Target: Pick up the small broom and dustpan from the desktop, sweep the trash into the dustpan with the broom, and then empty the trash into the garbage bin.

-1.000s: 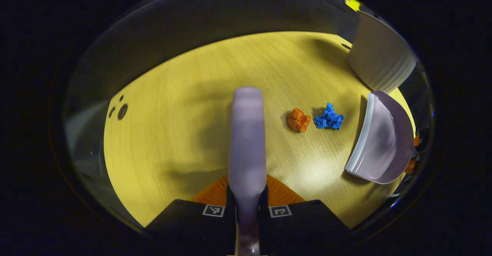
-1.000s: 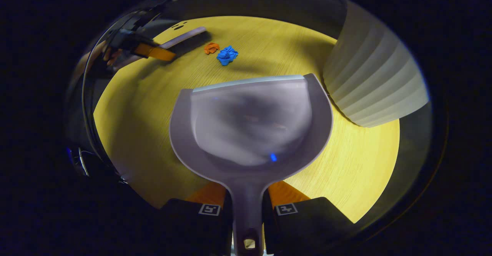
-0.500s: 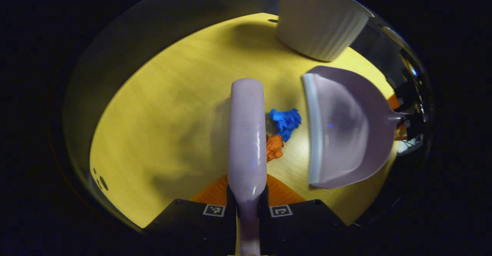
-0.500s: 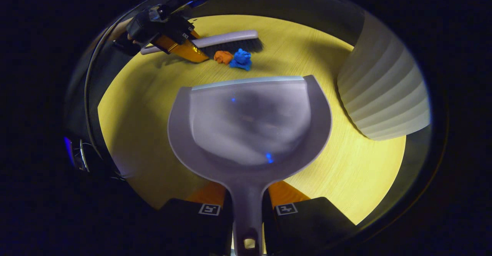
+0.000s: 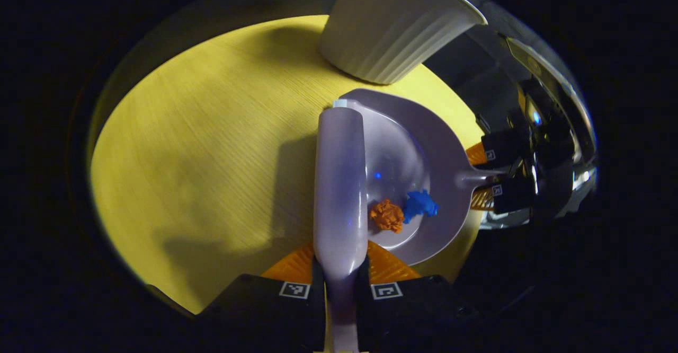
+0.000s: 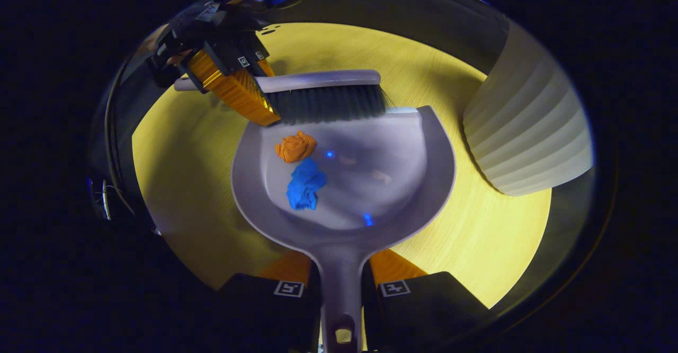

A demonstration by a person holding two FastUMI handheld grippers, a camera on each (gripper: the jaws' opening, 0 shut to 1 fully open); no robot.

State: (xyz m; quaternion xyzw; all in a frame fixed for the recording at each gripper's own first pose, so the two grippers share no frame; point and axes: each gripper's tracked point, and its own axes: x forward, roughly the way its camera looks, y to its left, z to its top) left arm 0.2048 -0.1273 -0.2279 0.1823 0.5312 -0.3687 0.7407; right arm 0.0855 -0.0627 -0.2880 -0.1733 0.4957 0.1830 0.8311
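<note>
- Basically: both scraps, the crumpled orange paper ball [image 6: 295,147] and the crumpled blue paper ball [image 6: 305,184], lie inside the lilac plastic dustpan [image 6: 392,183], left of its centre in the right gripper view.
- Right gripper [image 6: 341,289] is clamped on the dustpan's handle; pan's long axis runs straight out from the fingers.
- Left gripper [image 5: 339,289] is clamped on the handle of the lilac hand broom with dark bristles [image 6: 328,101]; the broom lies across the pan's front lip, bristles at the lip.
- Key relation: the white ribbed plastic garbage bin [image 6: 524,125] stands just beside the pan, on its right and forward, on the yellow wood-grain desktop [image 6: 492,236].
- Judgement: sweep done; next comes lifting the pan level and tipping it over the bin rim. Right gripper is nearer.
</note>
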